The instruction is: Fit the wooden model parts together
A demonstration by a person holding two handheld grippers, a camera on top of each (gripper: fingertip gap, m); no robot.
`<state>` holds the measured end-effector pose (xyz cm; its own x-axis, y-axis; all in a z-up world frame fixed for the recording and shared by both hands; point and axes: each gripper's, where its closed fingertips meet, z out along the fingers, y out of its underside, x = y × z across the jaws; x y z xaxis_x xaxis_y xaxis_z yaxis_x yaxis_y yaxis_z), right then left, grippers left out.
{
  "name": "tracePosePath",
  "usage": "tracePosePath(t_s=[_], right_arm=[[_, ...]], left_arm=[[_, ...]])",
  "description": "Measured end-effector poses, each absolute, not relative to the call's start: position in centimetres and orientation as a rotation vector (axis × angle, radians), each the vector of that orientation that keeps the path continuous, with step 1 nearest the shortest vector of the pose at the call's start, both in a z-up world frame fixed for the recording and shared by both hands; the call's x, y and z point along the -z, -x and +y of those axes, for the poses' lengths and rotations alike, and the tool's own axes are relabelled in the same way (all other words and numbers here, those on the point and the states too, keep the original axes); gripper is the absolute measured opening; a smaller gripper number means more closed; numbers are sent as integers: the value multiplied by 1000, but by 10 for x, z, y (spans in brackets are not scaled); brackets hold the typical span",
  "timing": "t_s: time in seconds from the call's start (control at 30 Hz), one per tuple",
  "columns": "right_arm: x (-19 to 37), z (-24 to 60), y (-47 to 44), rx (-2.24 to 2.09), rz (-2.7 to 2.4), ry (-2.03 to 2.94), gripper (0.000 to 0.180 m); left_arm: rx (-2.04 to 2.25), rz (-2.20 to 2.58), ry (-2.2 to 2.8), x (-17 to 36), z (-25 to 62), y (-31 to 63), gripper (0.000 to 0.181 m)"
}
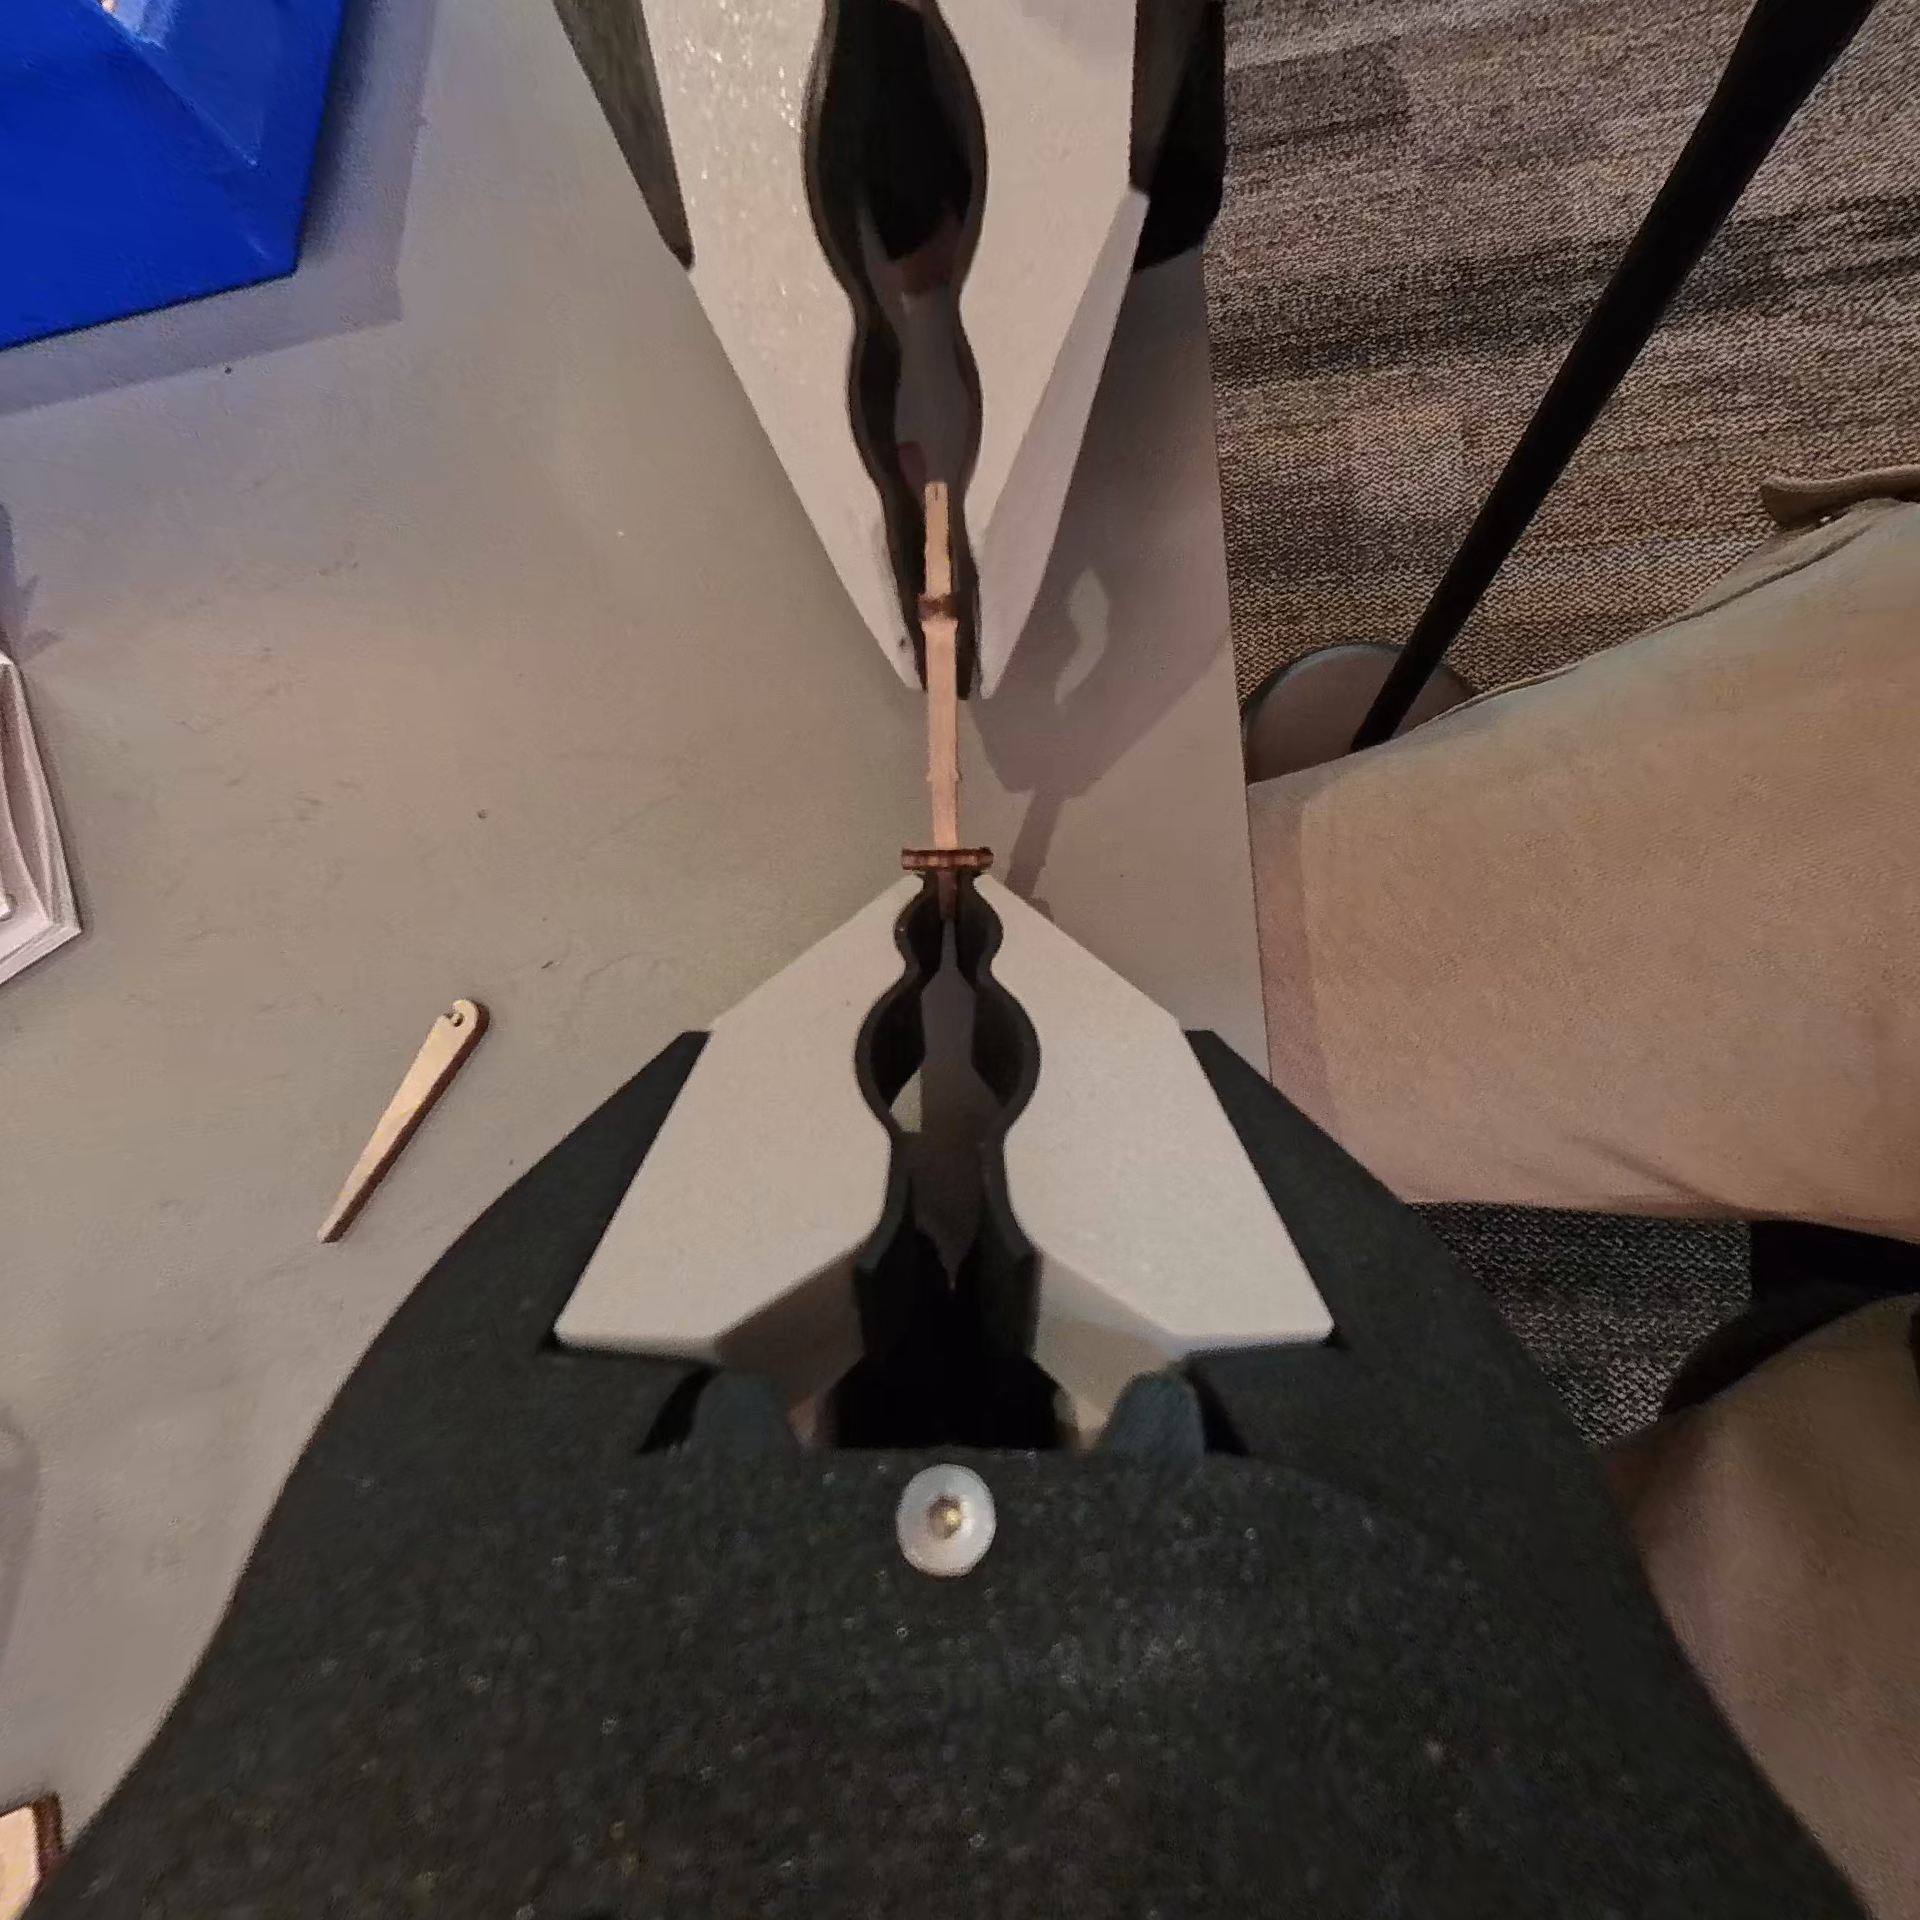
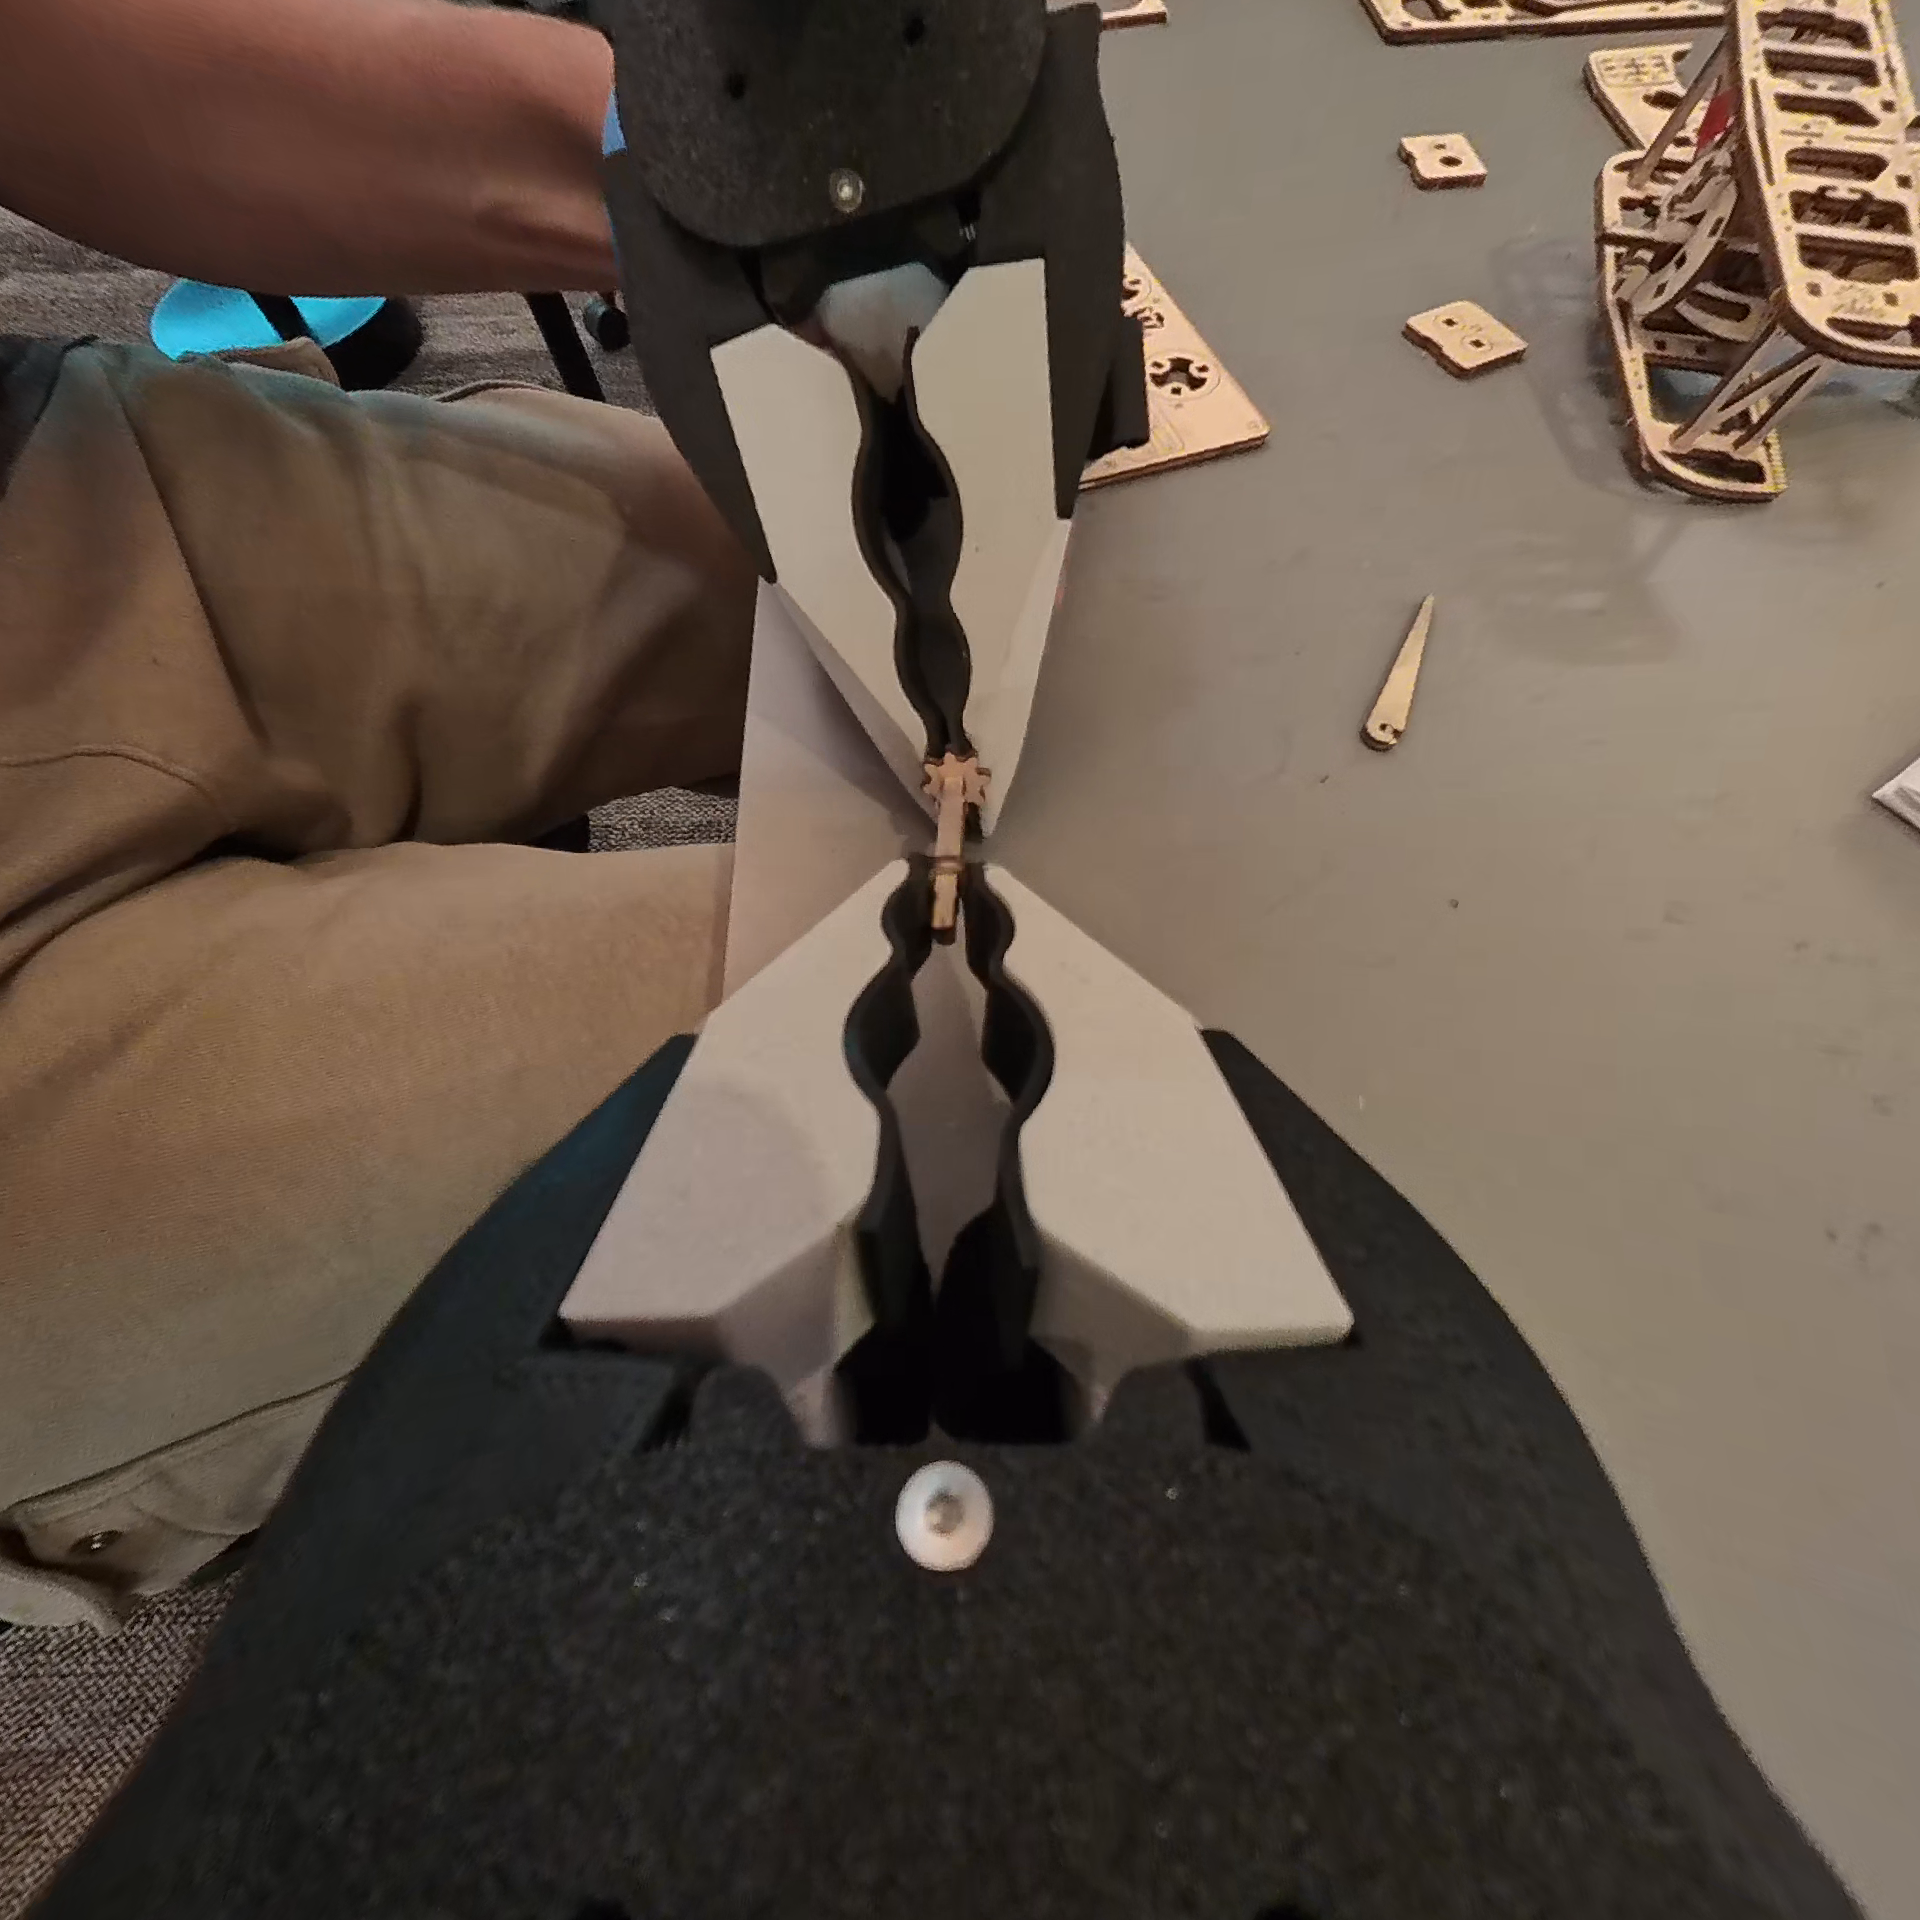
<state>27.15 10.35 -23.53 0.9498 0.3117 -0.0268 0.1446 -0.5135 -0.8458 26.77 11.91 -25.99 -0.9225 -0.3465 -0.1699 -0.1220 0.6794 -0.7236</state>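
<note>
My left gripper point(image 1: 945, 900) is shut on a small toothed wooden gear point(image 1: 945, 859), seen edge-on at its tips. My right gripper point(image 2: 943, 878) faces it tip to tip and is shut on a thin wooden stick point(image 2: 943, 909). In the left wrist view the stick point(image 1: 941, 727) runs from the right gripper point(image 1: 943, 675) to the gear and meets it. In the right wrist view the gear point(image 2: 954, 777) sits at the tips of the left gripper point(image 2: 954, 758). Both are held just above the grey table point(image 1: 364, 727), near its edge.
A loose tapered wooden piece point(image 1: 405, 1117) lies on the table, also in the right wrist view point(image 2: 1397, 675). A partly built wooden model point(image 2: 1766, 260), cut-out sheets point(image 2: 1195, 395) and small square pieces point(image 2: 1465, 338) lie further off. A blue box point(image 1: 156, 156) stands nearby. A person's leg point(image 1: 1558, 883) is beside the table edge. Only a small space, under 4 cm, lies between the two pairs of fingers. Left tips and right tips are each some 12 cm from the loose tapered wooden piece point(image 1: 405, 1117). It turns up in the right wrist view point(image 2: 1405, 668) as well.
</note>
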Motion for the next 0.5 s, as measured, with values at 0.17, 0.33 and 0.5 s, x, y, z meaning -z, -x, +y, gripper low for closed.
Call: tracePosePath(t_s=[0.17,0.33,0.5], right_arm=[[236,103,-271,-237,-321,2121,4],[233,103,-272,-242,-307,2102,4],[237,102,-272,-254,-300,2130,4]], left_arm=[[1096,2608,358,260,118,-266,0],[1095,2609,348,260,115,-267,0],[1089,2600,353,260,116,-268,0]])
